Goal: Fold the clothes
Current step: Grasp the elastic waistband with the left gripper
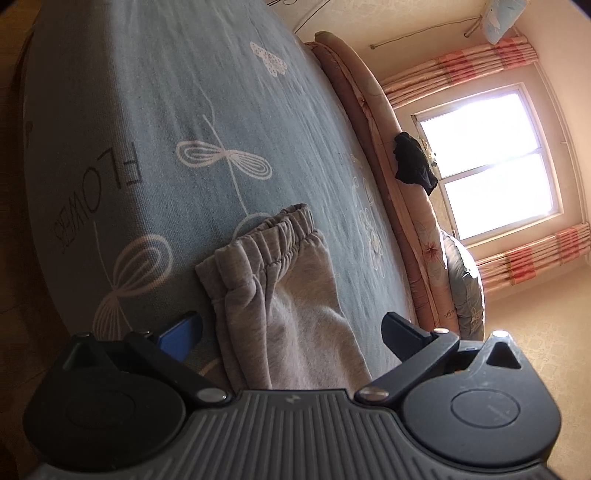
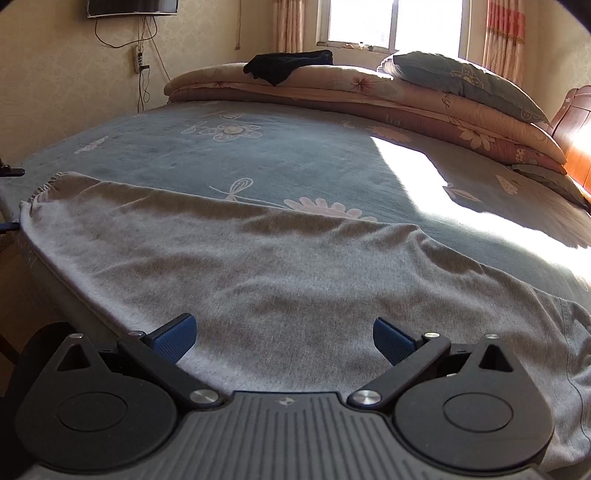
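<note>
Sweatpants (image 2: 258, 266) are lying stretched along the near edge of the bed (image 2: 295, 158), grey and soft, with both tools hovering over them. Right gripper (image 2: 282, 338) is sitting low over the middle of the cloth, its jaws standing wide apart with nothing between the blue pads (image 2: 173, 338). Left gripper (image 1: 291, 332) is tilted over one end of the garment, jaws likewise spread and empty, the cloth passing under the gap between them. Just ahead of it the elastic waistband (image 1: 280, 232) is bunching in gathers, with a loose fold of fleece rising beside it.

Judging by the look of the knit, the pants are going to handle as light, limp and clingy to the terry sheet: they will drape and sag from any pinch rather than hold a shape, and a single layer may slide off if only the top ply is caught. The waistband is looking like the firmest place to grip, thick and ribbed, and the opposite end near the right tool's far side would want a matching pinch through both layers. Whether the legs are already laid one on the other I cannot tell.

Farther out, quilts (image 2: 369, 96) are stacked along the far side with a pillow (image 2: 461, 81) and a black garment (image 2: 288, 64) on top, under the window (image 2: 391, 22)
</note>
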`<state>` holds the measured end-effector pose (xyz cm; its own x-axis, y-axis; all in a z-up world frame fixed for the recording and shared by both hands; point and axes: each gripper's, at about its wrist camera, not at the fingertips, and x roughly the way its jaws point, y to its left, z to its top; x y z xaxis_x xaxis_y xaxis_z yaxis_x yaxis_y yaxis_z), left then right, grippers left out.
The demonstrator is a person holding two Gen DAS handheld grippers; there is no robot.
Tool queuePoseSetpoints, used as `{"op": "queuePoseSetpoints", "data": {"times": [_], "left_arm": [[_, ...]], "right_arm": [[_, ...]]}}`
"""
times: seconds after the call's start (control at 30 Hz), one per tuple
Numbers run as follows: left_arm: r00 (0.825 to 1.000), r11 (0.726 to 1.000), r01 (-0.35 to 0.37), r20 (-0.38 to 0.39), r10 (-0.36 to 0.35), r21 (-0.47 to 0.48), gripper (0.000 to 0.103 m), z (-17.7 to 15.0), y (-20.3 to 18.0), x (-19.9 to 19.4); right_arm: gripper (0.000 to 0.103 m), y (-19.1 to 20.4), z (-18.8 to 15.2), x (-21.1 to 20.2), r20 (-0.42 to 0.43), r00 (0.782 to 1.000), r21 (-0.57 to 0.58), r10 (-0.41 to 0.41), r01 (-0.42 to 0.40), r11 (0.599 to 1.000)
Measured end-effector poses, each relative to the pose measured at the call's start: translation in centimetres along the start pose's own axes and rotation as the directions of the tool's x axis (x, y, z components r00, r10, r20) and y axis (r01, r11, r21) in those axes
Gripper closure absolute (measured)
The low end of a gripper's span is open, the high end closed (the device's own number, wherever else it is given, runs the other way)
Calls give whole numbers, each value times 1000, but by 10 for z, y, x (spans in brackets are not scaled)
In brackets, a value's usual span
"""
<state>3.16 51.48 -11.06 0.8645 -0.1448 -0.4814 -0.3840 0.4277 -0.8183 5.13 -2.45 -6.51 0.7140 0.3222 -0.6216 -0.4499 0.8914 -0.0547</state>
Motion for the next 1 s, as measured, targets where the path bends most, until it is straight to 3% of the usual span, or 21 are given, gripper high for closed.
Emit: {"op": "queuePoseSetpoints", "data": {"times": [0.1, 0.2, 0.27, 0.33, 0.5, 0.67, 0.73, 0.77, 0.9, 1.0], "left_arm": [[1000, 998, -14, 11, 13, 58, 1, -2, -19, -17], [998, 995, -38, 50, 34, 96, 1, -5, -34, -36], [994, 989, -66, 92, 54, 130, 1, -7, -44, -50], [989, 987, -87, 128, 70, 137, 1, -10, -45, -62], [991, 993, -66, 119, 54, 97, 1, -21, -32, -80], [991, 998, -39, 132, 33, 42, 1, -23, -17, -83], [990, 999, -27, 140, 23, 26, 1, -22, -13, -83], [990, 1000, -23, 142, 20, 21, 1, -21, -12, -82], [991, 1000, 5, 133, -6, 9, 1, -18, -10, -72], [993, 999, 47, 113, -44, -16, 1, -15, -7, -60]], "right_arm": [[2, 44, 32, 7, 68, 994, -155, 84, -72, 985], [17, 106, 64, 25, 99, 978, -337, 184, -142, 931], [27, 151, 79, 38, 116, 962, -451, 248, -171, 876], [28, 193, 89, 49, 124, 944, -538, 305, -194, 821], [45, 295, 99, 82, 92, 907, -710, 411, -230, 666], [61, 353, 85, 113, 36, 918, -814, 395, -203, 545], [76, 362, 81, 122, 35, 927, -833, 374, -180, 523], [78, 366, 80, 126, 35, 931, -841, 363, -169, 514], [79, 371, 81, 135, 40, 936, -858, 350, -148, 493], [79, 374, 74, 136, 26, 938, -882, 346, -141, 450]]}}
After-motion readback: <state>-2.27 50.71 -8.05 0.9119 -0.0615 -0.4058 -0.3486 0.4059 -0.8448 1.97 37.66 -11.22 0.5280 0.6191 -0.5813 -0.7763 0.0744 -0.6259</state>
